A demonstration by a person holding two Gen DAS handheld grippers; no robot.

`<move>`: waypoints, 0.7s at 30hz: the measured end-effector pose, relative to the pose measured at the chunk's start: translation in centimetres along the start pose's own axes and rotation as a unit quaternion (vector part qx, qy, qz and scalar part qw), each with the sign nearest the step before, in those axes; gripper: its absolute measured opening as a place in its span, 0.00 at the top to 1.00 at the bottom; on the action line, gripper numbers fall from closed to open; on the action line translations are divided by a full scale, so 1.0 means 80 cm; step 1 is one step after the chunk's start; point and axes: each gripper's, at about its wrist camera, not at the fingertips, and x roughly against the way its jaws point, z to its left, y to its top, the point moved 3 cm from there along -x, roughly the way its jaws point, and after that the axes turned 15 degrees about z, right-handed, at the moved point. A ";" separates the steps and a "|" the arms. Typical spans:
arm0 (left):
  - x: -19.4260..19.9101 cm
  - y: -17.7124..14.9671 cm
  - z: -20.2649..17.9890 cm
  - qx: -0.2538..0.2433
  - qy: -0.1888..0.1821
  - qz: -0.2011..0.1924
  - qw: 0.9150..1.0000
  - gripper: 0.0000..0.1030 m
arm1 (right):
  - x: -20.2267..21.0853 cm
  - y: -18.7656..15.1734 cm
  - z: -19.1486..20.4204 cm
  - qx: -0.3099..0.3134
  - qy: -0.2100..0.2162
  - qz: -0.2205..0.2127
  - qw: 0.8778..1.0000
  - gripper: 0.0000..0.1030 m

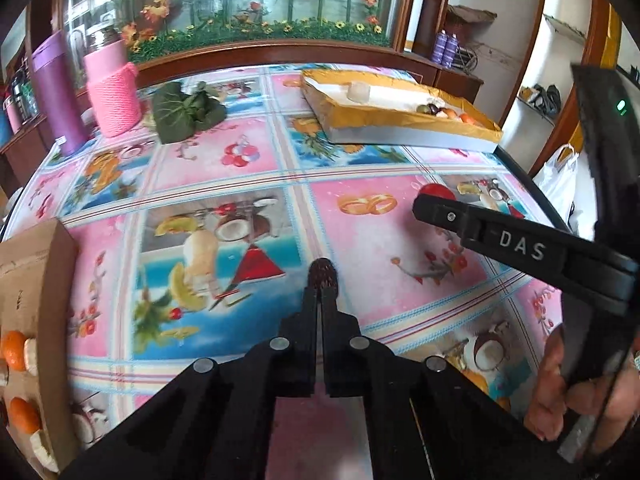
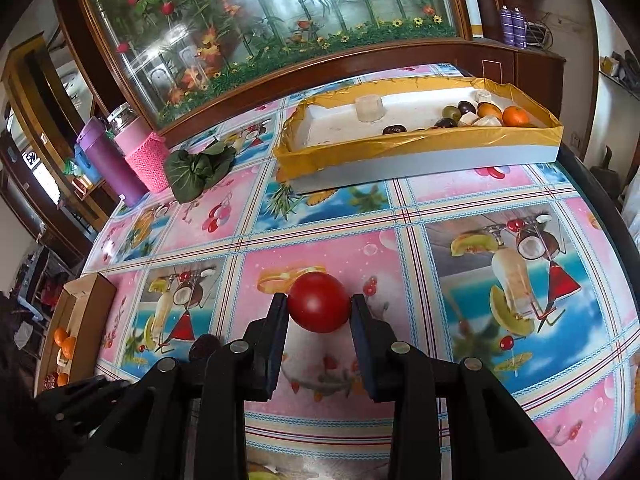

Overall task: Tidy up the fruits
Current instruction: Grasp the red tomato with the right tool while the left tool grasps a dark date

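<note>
Two grippers are seen over a table [image 1: 256, 184] covered with a pink and blue fruit-print cloth.

Left wrist view: the left gripper [image 1: 323, 280] is seen with its jaws drawn together on a small dark reddish-brown fruit [image 1: 322, 273], which protrudes just past the fingertips, above the cloth. The right gripper [image 1: 434, 200] enters from the right edge, a hand [image 1: 560, 384] visible on its handle; a red tomato [image 1: 436, 191] shows just behind its tip. A brown cardboard box [image 1: 40, 280] with oranges is noted at the left edge. A tray edged in yellow tape [image 1: 400, 128] lies at the far right of the table. Leafy greens [image 1: 184, 110] and a pink knit-sleeved jar [image 1: 114, 92] stand at the far left.

Right wrist view: the right gripper [image 2: 320, 306] is closed on the tomato [image 2: 319, 302], both pads pressed against its sides, above a pink square of the cloth. The taped tray [image 2: 420, 152] holds mixed fruits at its right end. The cardboard box [image 2: 90, 300] is seen at the left.
</note>
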 end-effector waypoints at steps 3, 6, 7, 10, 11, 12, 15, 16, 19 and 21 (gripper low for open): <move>0.009 -0.009 0.020 0.016 -0.007 0.002 1.000 0.98 | -0.004 -0.002 -0.001 -0.002 -0.008 0.003 1.000 0.68; 0.006 -0.010 0.027 0.021 -0.012 0.011 1.000 0.98 | -0.010 -0.004 0.001 -0.005 -0.007 0.010 1.000 0.68; 0.006 -0.009 0.027 0.022 -0.012 0.011 1.000 0.95 | -0.011 -0.004 0.002 -0.004 -0.006 0.011 1.000 0.68; 0.003 0.000 0.019 0.016 -0.023 0.003 1.000 0.69 | -0.011 -0.005 0.004 0.001 -0.011 0.009 1.000 0.68; 0.000 0.004 0.015 0.011 -0.020 -0.001 1.000 0.63 | -0.011 -0.005 0.004 0.001 -0.013 0.009 1.000 0.68; -0.003 0.006 0.011 0.007 -0.019 -0.003 1.000 0.58 | -0.012 -0.005 0.002 0.000 -0.012 0.010 1.000 0.68; -0.015 0.017 -0.007 -0.012 -0.023 0.000 1.000 0.58 | -0.013 -0.004 -0.004 -0.009 -0.007 0.014 1.000 0.68; -0.018 0.019 -0.012 -0.017 -0.019 0.001 1.000 0.58 | -0.013 -0.003 -0.005 -0.011 -0.005 0.015 1.000 0.68; -0.032 0.023 -0.022 -0.028 0.002 0.010 1.000 0.77 | -0.013 -0.002 -0.010 -0.018 0.004 0.017 1.000 0.68; -0.036 0.021 -0.021 -0.030 0.007 0.014 0.999 0.83 | -0.013 -0.001 -0.012 -0.022 0.005 0.017 1.000 0.68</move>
